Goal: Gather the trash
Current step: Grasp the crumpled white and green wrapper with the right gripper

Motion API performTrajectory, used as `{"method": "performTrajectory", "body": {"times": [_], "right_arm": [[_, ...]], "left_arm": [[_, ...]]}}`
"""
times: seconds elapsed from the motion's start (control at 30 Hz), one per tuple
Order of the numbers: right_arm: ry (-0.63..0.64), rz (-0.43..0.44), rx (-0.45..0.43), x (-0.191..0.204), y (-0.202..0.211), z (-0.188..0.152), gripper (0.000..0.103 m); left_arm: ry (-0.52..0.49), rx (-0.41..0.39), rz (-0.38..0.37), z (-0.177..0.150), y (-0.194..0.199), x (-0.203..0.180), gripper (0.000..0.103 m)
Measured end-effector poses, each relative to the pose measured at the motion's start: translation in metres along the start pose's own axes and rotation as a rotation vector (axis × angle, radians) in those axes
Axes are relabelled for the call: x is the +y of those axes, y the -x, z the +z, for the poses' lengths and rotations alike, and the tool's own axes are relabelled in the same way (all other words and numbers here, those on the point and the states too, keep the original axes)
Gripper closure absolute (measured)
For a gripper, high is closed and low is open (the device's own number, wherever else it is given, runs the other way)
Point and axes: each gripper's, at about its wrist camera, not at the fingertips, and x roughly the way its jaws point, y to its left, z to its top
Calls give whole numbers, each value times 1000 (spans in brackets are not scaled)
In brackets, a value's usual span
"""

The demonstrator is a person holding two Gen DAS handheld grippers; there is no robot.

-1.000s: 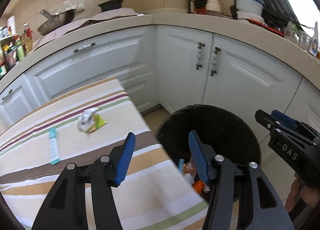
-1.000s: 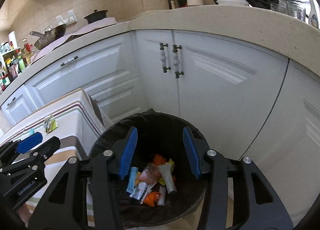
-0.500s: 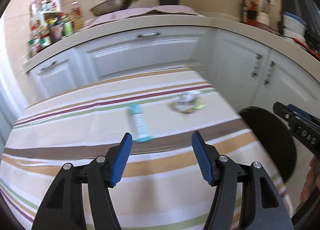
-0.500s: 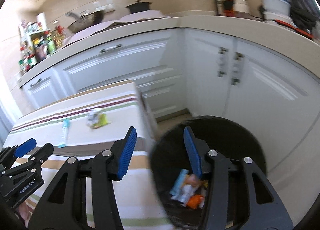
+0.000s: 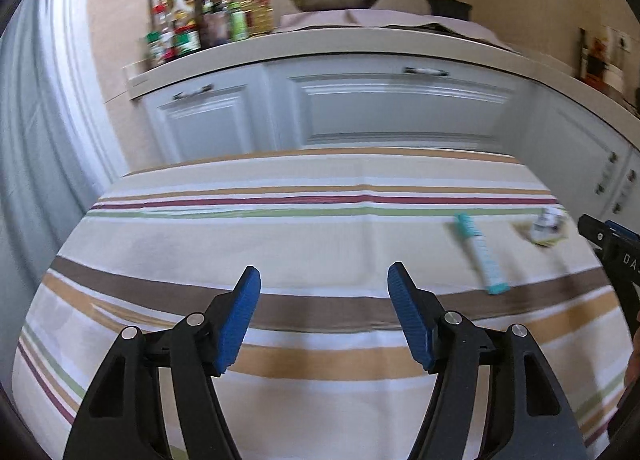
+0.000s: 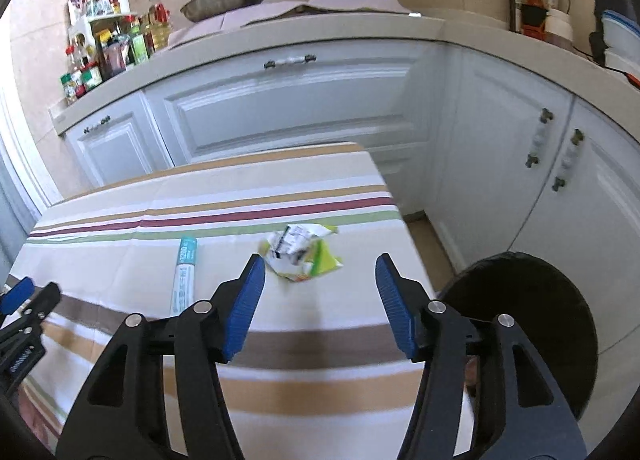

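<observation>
We held both grippers over the striped tablecloth (image 6: 120, 248), each with its jaws spread wide and nothing between them. Two pieces of trash lay on the cloth: a crumpled green-and-white wrapper (image 6: 300, 256) near the table's right edge, and just to its left a flat teal-and-white sachet (image 6: 184, 278). They lay near each other but apart. The black-lined trash bin (image 6: 532, 324) stood on the floor beside the table's right edge.

Our right gripper (image 6: 320, 296) pointed almost straight at the wrapper, which sat just beyond its fingertips, so we judged that piece was ours to take first. To do it well, we would lower until the pads straddled the crumpled bulk, close on the raised folds and not the flat cloth, then lift clear before swinging right to the bin.

Our left gripper (image 5: 324, 312) hung over bare cloth, well left of the sachet. That piece lies flat, so it would need a low, angled pinch at one end.
</observation>
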Motion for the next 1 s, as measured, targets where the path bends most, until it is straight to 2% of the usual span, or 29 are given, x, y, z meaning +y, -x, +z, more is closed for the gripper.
{"method": "performTrajectory", "body": {"times": [0.27, 0.5, 0.57, 0.8, 0.83, 0.9, 1.0], "right_arm": [[-9, -39, 78, 12, -42, 14, 37], [-17, -65, 160, 12, -71, 13, 37], [-15, -59, 167, 12, -73, 11, 46], [13, -39, 140, 14, -62, 8, 51], [18, -41, 131, 13, -58, 6, 54], [19, -31, 118, 12, -51, 4, 68], [24, -32, 108, 5, -39, -1, 69]], "left_arm": [[59, 26, 55, 4, -20, 46, 37], [46, 51, 39, 4, -30, 50, 36], [42, 52, 33, 4, -31, 47, 36], [22, 55, 1, 4, -29, 28, 35], [18, 55, -8, 4, -29, 23, 35], [9, 55, -24, 4, -27, 13, 35], [-20, 56, -58, 3, -25, -8, 35]]}}
